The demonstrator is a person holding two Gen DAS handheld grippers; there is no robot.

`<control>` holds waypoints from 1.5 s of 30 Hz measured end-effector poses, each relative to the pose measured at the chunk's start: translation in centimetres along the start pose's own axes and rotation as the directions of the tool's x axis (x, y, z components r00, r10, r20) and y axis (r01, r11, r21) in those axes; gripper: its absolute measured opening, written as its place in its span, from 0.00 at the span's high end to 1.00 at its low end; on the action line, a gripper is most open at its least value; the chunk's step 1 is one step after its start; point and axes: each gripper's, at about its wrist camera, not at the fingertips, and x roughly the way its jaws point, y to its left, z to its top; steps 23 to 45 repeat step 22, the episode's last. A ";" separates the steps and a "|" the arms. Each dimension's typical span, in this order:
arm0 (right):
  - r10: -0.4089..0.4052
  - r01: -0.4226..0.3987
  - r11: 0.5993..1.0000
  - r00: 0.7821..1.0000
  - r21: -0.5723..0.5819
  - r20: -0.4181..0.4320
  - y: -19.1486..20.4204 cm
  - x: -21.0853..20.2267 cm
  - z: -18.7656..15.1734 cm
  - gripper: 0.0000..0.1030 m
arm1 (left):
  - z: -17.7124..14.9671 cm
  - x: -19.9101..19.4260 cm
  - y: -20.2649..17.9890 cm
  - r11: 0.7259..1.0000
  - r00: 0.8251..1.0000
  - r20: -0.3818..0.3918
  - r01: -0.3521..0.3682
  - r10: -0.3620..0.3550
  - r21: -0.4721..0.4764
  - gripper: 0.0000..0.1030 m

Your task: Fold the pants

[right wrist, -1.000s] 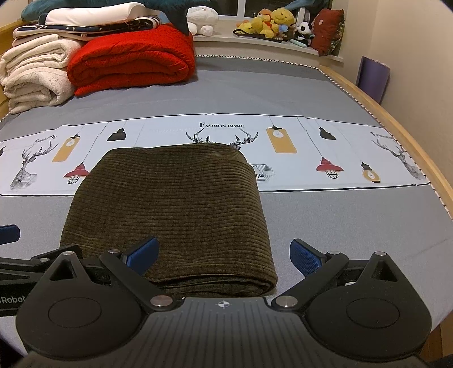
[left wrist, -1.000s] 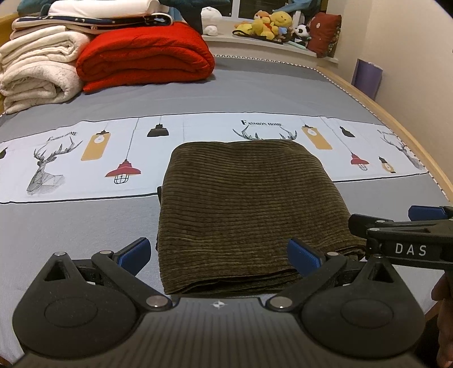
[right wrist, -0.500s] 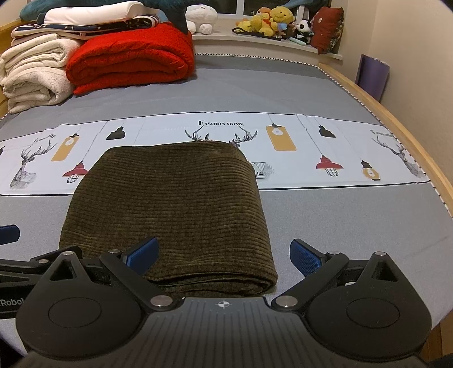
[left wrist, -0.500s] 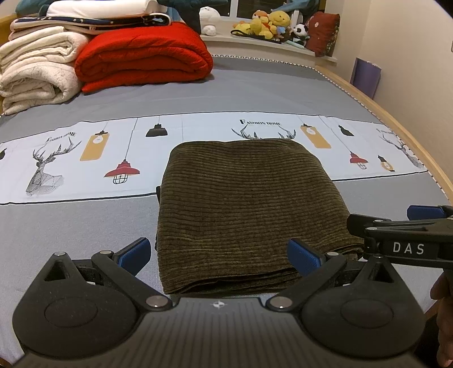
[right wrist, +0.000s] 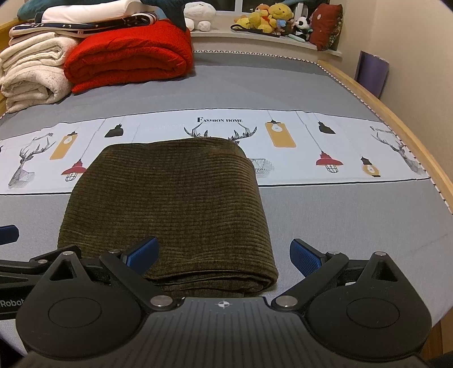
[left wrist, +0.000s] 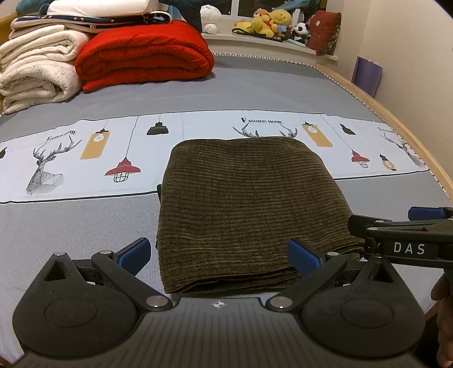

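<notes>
The olive-brown corduroy pants lie folded into a thick rectangle on the grey bed sheet. They also show in the right wrist view. My left gripper is open and empty, its blue pads spread wide at the near left edge of the fold. My right gripper is open and empty at the near right corner of the fold. The right gripper's side also shows in the left wrist view.
A red quilt and white blankets are stacked at the far left of the bed. Plush toys sit on the window ledge. The wooden bed edge runs along the right.
Both views have shifted very slightly. The pants lie as before and both grippers stay open.
</notes>
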 end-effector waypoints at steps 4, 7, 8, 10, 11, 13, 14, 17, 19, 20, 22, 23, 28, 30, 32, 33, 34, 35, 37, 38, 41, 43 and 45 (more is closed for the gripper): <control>0.001 -0.001 1.000 1.000 -0.001 0.000 0.0 0.0 0.0 0.04 | 0.0 0.0 0.0 1.000 1.000 0.000 0.001 -0.001 0.001 0.00; 0.002 -0.002 1.000 1.000 -0.003 0.000 0.1 0.0 0.0 0.04 | 0.0 0.0 0.0 1.000 1.000 0.000 0.003 -0.003 0.000 0.00; 0.002 -0.002 1.000 1.000 -0.003 0.000 0.1 0.0 0.0 0.04 | 0.1 0.0 0.1 1.000 1.000 0.000 0.003 -0.003 -0.001 0.00; 0.002 -0.002 1.000 1.000 -0.006 0.000 0.2 0.0 0.0 0.04 | 0.1 0.0 0.1 1.000 1.000 0.002 0.004 -0.004 -0.002 0.00; 0.001 -0.001 1.000 1.000 -0.007 -0.001 0.3 0.0 0.0 0.04 | 0.1 -0.1 0.2 1.000 1.000 0.001 0.005 -0.005 -0.004 0.00; 0.001 -0.001 1.000 1.000 -0.007 -0.002 0.3 0.0 0.0 0.04 | 0.2 -0.1 0.2 1.000 1.000 0.001 0.006 -0.006 -0.006 0.00; 0.002 -0.002 1.000 1.000 -0.004 -0.001 0.4 -0.1 0.1 0.04 | 0.2 -0.1 0.2 1.000 1.000 0.000 0.006 -0.006 -0.006 0.00; 0.005 -0.005 1.000 1.000 -0.006 0.006 0.4 -0.2 0.1 0.04 | 0.1 0.0 0.1 1.000 1.000 0.000 0.012 -0.012 -0.003 0.00; 0.003 -0.003 1.000 1.000 -0.009 0.007 0.4 -0.2 0.1 0.04 | 0.0 -0.1 0.0 1.000 1.000 0.004 0.018 -0.018 -0.001 0.00; 0.003 -0.003 1.000 1.000 -0.007 0.006 0.3 -0.2 0.2 0.04 | 0.0 -0.2 -0.1 1.000 1.000 0.007 0.017 -0.017 0.001 0.00; 0.006 -0.006 1.000 1.000 -0.001 0.006 0.3 -0.3 0.2 0.04 | 0.0 -0.2 -0.1 1.000 1.000 0.009 0.014 -0.014 0.003 0.00; 0.006 -0.006 1.000 1.000 -0.001 0.006 0.3 -0.3 0.2 0.04 | 0.0 -0.2 -0.1 1.000 1.000 0.009 0.014 -0.014 0.003 0.00; 0.006 -0.006 1.000 1.000 -0.001 0.006 0.3 -0.3 0.2 0.04 | 0.0 -0.2 -0.1 1.000 1.000 0.009 0.014 -0.014 0.003 0.00; 0.006 -0.006 1.000 1.000 -0.001 0.006 0.3 -0.3 0.2 0.04 | 0.0 -0.2 -0.1 1.000 1.000 0.009 0.014 -0.014 0.003 0.00; 0.006 -0.006 1.000 1.000 -0.001 0.006 0.3 -0.3 0.2 0.04 | 0.0 -0.2 -0.1 1.000 1.000 0.009 0.014 -0.014 0.003 0.00; 0.006 -0.006 1.000 1.000 -0.001 0.006 0.3 -0.3 0.2 0.04 | 0.0 -0.2 -0.1 1.000 1.000 0.009 0.014 -0.014 0.003 0.00; 0.006 -0.006 1.000 1.000 -0.001 0.006 0.3 -0.3 0.2 0.04 | 0.0 -0.2 -0.1 1.000 1.000 0.009 0.014 -0.014 0.003 0.00; 0.006 -0.006 1.000 1.000 -0.001 0.006 0.3 -0.3 0.2 0.04 | 0.0 -0.2 -0.1 1.000 1.000 0.009 0.014 -0.014 0.003 0.00; 0.006 -0.006 1.000 1.000 -0.001 0.006 0.3 -0.3 0.2 0.04 | 0.0 -0.2 -0.1 1.000 1.000 0.009 0.014 -0.014 0.003 0.00; 0.006 -0.006 1.000 1.000 -0.001 0.006 0.3 -0.3 0.2 0.04 | 0.0 -0.2 -0.1 1.000 1.000 0.009 0.014 -0.014 0.003 0.00; 0.006 -0.006 1.000 1.000 -0.001 0.006 0.3 -0.3 0.2 0.04 | 0.0 -0.2 -0.1 1.000 1.000 0.009 0.014 -0.014 0.003 0.00; 0.006 -0.006 1.000 1.000 -0.001 0.006 0.3 -0.3 0.2 0.04 | 0.0 -0.2 -0.1 1.000 1.000 0.009 0.014 -0.014 0.003 0.00; 0.006 -0.006 1.000 1.000 -0.001 0.006 0.3 -0.3 0.2 0.04 | 0.0 -0.2 -0.1 1.000 1.000 0.009 0.014 -0.014 0.003 0.00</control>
